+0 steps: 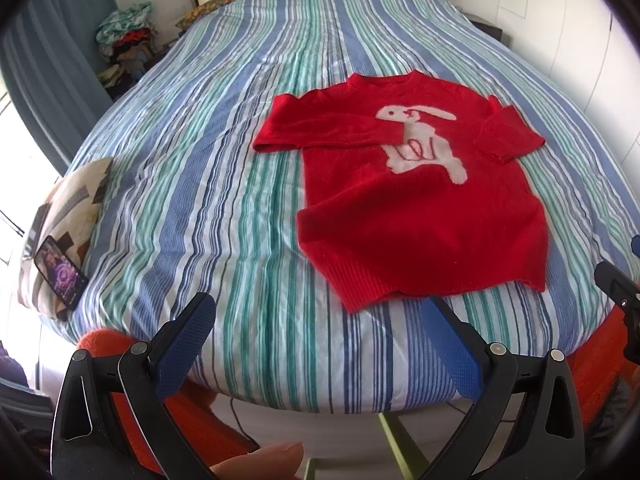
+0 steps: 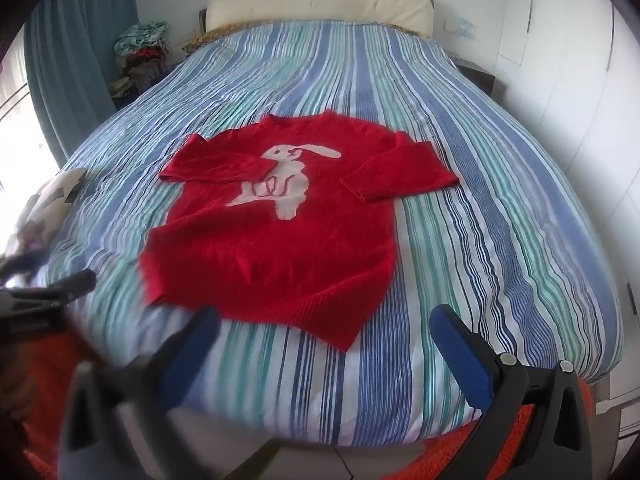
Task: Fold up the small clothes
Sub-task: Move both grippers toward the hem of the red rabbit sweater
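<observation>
A small red sweater [image 1: 420, 208] with a white rabbit on its front lies flat on the striped bed, hem toward me; it also shows in the right wrist view [image 2: 280, 248]. Both sleeves are folded inward across the chest. My left gripper [image 1: 320, 312] is open and empty, held over the near edge of the bed, left of the hem. My right gripper [image 2: 324, 320] is open and empty, just in front of the hem. The right gripper also shows at the right edge of the left wrist view [image 1: 618, 292], and the left gripper at the left edge of the right wrist view [image 2: 48, 284].
The bed [image 1: 240, 168] has a blue, green and white striped cover. A patterned cushion [image 1: 68, 216] with a phone [image 1: 60, 272] on it lies at the near left corner. A pile of clothes [image 1: 124, 36] sits beyond the bed at the far left. A wall is on the right.
</observation>
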Available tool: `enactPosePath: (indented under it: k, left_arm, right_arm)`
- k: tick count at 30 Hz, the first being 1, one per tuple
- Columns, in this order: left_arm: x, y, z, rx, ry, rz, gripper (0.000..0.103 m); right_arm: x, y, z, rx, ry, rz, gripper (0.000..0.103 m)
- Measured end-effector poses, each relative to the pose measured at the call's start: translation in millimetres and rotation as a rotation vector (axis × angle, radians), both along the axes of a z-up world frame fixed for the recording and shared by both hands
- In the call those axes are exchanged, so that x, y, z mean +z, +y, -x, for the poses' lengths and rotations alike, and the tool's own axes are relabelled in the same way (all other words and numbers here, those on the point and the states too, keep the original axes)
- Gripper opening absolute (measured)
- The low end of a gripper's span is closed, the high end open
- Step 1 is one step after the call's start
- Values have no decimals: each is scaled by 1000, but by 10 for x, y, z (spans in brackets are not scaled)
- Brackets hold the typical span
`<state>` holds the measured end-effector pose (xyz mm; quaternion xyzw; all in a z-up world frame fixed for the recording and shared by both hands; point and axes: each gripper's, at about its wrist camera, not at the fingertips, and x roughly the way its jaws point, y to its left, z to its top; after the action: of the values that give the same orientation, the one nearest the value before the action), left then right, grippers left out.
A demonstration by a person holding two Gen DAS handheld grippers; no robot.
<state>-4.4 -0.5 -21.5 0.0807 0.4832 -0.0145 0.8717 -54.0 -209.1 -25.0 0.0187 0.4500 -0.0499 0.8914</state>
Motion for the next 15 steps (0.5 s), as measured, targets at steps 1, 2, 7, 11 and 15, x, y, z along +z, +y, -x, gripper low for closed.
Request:
enactPosePath:
  k: [1, 2, 7, 11, 15]
  left_arm:
    - [-10, -4, 1, 1, -1, -9, 102]
    - [-22, -6, 1, 3, -2, -18, 103]
    - [-63, -17, -5, 11, -11, -57, 103]
    - [-88, -19, 18, 8, -13, -70, 103]
    - [-98, -1, -11, 33, -37, -71, 103]
  right_arm:
    - [-9, 3, -2, 0, 3, 1, 103]
    - [-18, 6, -4, -1, 6, 2, 103]
    - [-46, 4, -14, -8, 18, 12, 103]
    - [-68, -55, -30, -25, 29, 21, 103]
    - [-93, -60, -49, -41, 44, 40, 103]
